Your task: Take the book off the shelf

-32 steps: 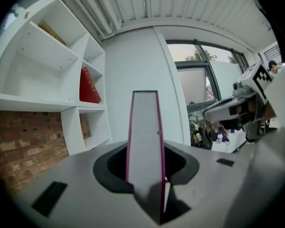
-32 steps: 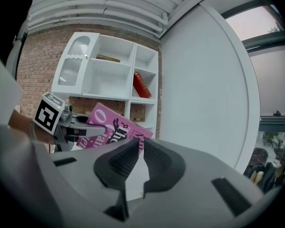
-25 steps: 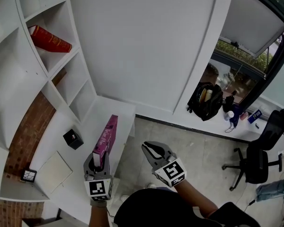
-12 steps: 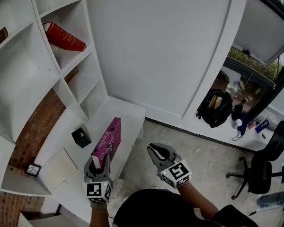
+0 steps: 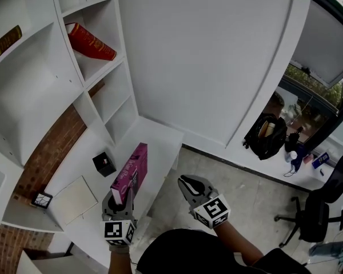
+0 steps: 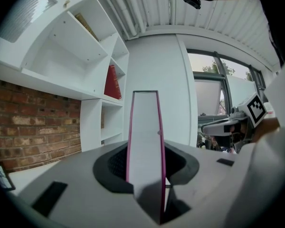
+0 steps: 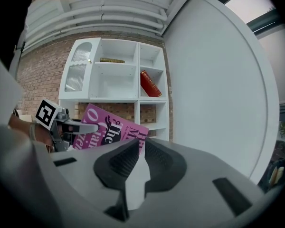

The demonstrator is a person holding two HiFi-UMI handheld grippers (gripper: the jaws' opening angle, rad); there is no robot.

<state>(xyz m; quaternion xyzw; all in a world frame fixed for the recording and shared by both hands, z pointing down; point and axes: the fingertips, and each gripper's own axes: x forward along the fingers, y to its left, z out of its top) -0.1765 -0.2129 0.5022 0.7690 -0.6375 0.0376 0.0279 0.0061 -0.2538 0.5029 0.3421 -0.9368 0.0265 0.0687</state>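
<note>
A magenta book [image 5: 130, 173] stands on edge in my left gripper [image 5: 121, 201], over the white counter [image 5: 154, 147] below the shelves. In the left gripper view the book's white page edge [image 6: 143, 141] rises between the jaws, which are shut on it. In the right gripper view its cover [image 7: 111, 129] shows with the left gripper [image 7: 80, 126] on it. My right gripper [image 5: 188, 182] hovers to the right of the book, apart from it, jaws shut and empty. A red book [image 5: 91, 41] leans in an upper shelf compartment.
The white shelf unit [image 5: 74, 90] with a brick back rises at the left. On the counter lie a small black box [image 5: 104, 164], a flat white pad [image 5: 74, 198] and a small frame [image 5: 41, 199]. A black bag [image 5: 267, 135] and an office chair [image 5: 320, 210] stand at the right.
The head view has swung, so the shelves and red book slid right and down in the picture. The left gripper still holds the magenta book in about the same place; the right gripper has barely moved.
</note>
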